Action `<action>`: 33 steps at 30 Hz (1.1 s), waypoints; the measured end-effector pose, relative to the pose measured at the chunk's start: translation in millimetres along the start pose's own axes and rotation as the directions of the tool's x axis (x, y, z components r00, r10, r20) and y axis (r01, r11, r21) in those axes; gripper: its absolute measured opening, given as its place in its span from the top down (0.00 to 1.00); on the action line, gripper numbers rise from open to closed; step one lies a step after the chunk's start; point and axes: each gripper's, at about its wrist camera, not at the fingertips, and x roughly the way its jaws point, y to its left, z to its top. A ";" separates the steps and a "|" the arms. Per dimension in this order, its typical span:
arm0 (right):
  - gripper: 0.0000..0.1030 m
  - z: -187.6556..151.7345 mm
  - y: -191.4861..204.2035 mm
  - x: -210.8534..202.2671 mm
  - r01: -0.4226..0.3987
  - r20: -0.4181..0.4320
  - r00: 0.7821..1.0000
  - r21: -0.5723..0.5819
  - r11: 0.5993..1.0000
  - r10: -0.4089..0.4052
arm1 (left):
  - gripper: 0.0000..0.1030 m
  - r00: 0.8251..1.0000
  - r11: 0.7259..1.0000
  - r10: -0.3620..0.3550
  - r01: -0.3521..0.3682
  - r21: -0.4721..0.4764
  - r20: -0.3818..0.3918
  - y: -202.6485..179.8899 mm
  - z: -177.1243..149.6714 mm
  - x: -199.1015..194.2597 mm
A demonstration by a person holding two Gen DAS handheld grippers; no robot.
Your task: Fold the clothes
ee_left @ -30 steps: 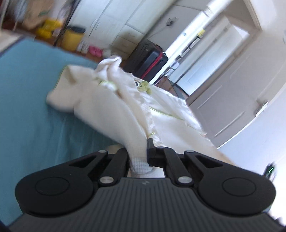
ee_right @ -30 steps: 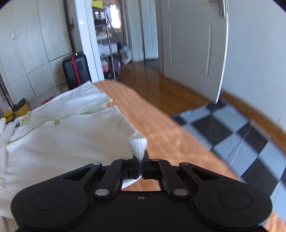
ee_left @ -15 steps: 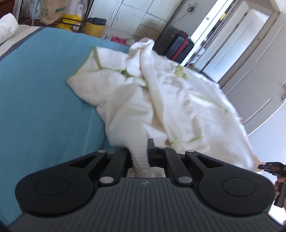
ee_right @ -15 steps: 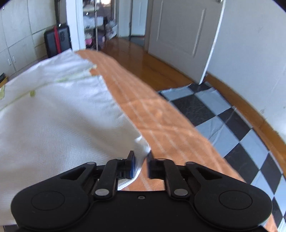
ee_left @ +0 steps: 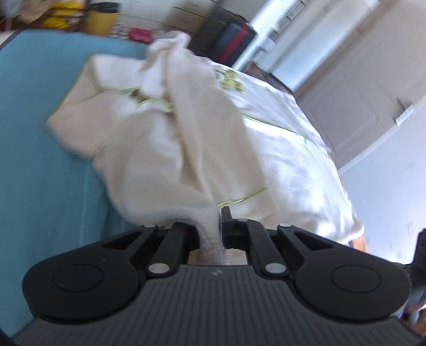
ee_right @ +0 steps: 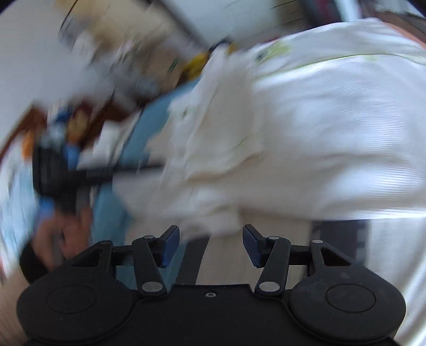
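A cream waffle-knit garment (ee_left: 202, 149) with thin green piping lies rumpled on the blue bed cover (ee_left: 40, 165). My left gripper (ee_left: 217, 226) is shut on a bunched edge of it at the near end. In the right wrist view the same garment (ee_right: 306, 149) spreads across the blurred upper right. My right gripper (ee_right: 210, 239) has its jaws opening and wide apart; the cloth's edge hangs just beyond the blue pads (ee_right: 170, 243), with nothing pinched. The left gripper (ee_right: 61, 175) and the hand holding it show blurred at the left.
A dark suitcase with a red stripe (ee_left: 229, 45) stands behind the bed. A yellow bin (ee_left: 102, 20) and clutter sit at the back left. White doors (ee_left: 346, 106) and a wall fill the right side. Everything in the right wrist view is smeared by motion.
My right gripper let go of the garment corner, opened wide and swung round from the floor side to face the bed. My left gripper kept its hold and shifted a little lower.
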 end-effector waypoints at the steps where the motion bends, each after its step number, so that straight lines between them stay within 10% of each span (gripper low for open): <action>1: 0.40 -2.7 8.4 15.0 0.009 -0.035 0.999 -0.027 1.000 -0.010 | 0.96 1.000 1.000 -0.009 0.009 0.021 0.007 -2.0 6.8 -1.1; 6: 0.30 -21.6 32.9 70.7 0.036 -0.153 0.987 -0.087 0.996 -0.049 | 0.96 0.992 0.997 -0.072 0.071 0.021 0.107 12.1 18.8 -5.7; 14: 0.12 3.0 37.0 88.2 -0.156 -0.031 0.987 0.088 0.984 0.160 | 0.96 0.986 0.989 -0.112 0.122 -0.078 0.126 40.9 13.2 4.8; 18: 0.09 5.9 48.2 109.2 -0.126 -0.021 0.992 0.071 0.989 0.128 | 0.96 0.981 0.988 -0.130 0.140 -0.061 0.146 33.5 16.2 6.3; 19: 0.13 6.2 55.0 108.5 -0.098 -0.003 0.995 0.042 0.994 0.098 | 0.96 0.979 0.988 -0.134 0.145 -0.059 0.151 31.9 16.2 5.5; 20: 0.39 5.7 61.8 108.8 -0.061 0.005 0.998 -0.001 0.998 0.061 | 0.96 0.978 0.987 -0.137 0.148 -0.057 0.156 30.4 16.0 4.4; 21: 0.88 4.8 68.3 109.3 -0.009 0.006 1.000 -0.055 0.998 0.010 | 0.96 0.978 0.988 -0.135 0.145 -0.053 0.160 29.5 15.3 2.5; 25: 0.93 -0.8 90.9 78.1 0.248 0.092 0.968 -0.184 0.951 -0.235 | 0.96 0.992 0.999 0.013 -0.017 0.030 0.125 22.0 11.2 -2.4; 33: 0.93 -7.9 119.2 -82.0 0.220 0.236 0.956 -0.178 0.959 -0.175 | 0.96 0.995 0.999 -0.004 0.009 -0.048 0.097 32.7 5.3 -11.8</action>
